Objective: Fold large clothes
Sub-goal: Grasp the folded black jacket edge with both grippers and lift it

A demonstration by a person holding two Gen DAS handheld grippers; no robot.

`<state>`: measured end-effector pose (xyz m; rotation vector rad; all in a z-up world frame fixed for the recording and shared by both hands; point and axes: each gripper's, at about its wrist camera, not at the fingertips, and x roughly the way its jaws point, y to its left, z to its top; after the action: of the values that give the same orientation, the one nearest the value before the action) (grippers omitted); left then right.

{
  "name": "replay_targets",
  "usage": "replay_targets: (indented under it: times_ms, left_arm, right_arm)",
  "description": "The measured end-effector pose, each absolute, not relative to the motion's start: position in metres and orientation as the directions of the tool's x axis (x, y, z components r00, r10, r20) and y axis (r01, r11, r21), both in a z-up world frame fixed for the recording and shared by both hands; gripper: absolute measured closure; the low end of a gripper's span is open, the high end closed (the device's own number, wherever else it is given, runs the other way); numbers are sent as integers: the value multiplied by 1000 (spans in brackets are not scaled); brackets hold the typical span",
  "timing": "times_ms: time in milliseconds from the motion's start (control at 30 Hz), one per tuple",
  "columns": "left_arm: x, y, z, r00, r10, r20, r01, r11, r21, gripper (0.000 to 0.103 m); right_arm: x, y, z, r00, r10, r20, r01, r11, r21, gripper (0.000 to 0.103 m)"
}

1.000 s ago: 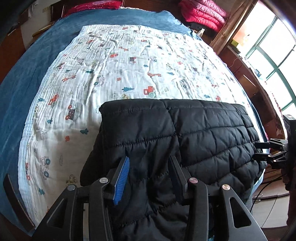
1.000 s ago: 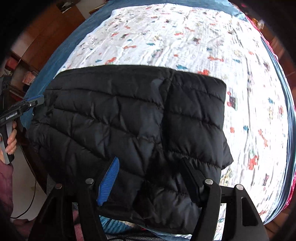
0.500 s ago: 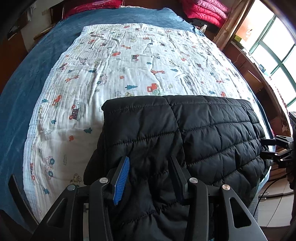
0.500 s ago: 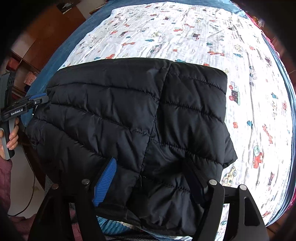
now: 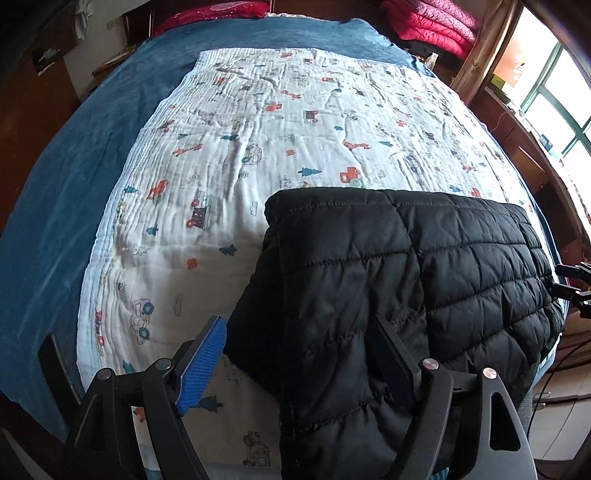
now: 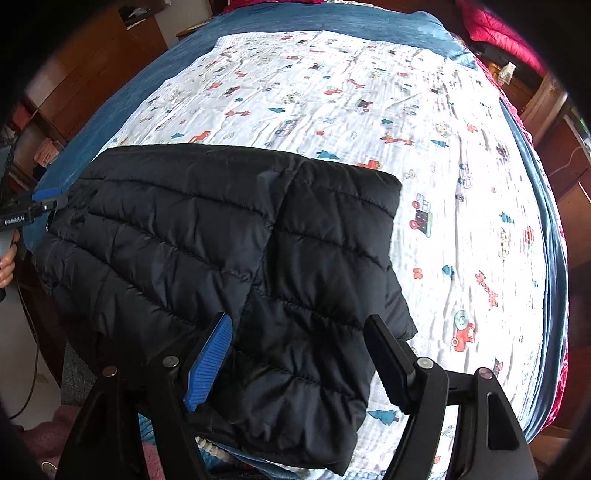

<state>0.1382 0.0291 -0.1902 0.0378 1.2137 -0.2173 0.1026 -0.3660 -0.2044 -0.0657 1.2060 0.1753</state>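
**Bed, jacket folded at near edge, both grippers off it**

Bedroom: bed with blue bedspread, white printed quilt spread over it, red bedding stacked at far end, window on the right in left wrist view.

Black quilted puffer jacket lay folded on the quilt's near edge, lower part draped over the bed edge toward me.

My left gripper was opening: blue-padded finger sat clear of the jacket's left side, over the quilt; the dark finger was over the fabric. No pinch visible.

My right gripper stood wide, both fingers above the jacket's near right corner, nothing clamped. Jacket surface smooth, seam down the middle.

My hand on the left gripper's handle showed at the right wrist view's edge.
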Motion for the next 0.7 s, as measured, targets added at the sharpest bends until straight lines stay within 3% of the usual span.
replay_targets:
  times_ms: [200, 500, 700]
  left_arm:
    - [144, 38, -212, 279, -172, -945, 144, 980, -136, 18]
    - [153, 50, -226, 254, -213, -943, 95, 976, -195, 4]
    - [155, 58, -235, 236, -254, -938, 56, 967, -248, 1]
  right_arm:
    - [112, -406, -207, 349, 169, -922, -104, 984, 142, 22]
    - [126, -447, -236, 310, 267, -913, -1, 960, 281, 22]
    - [122, -454, -244, 313, 294, -903, 35, 947, 320, 14]
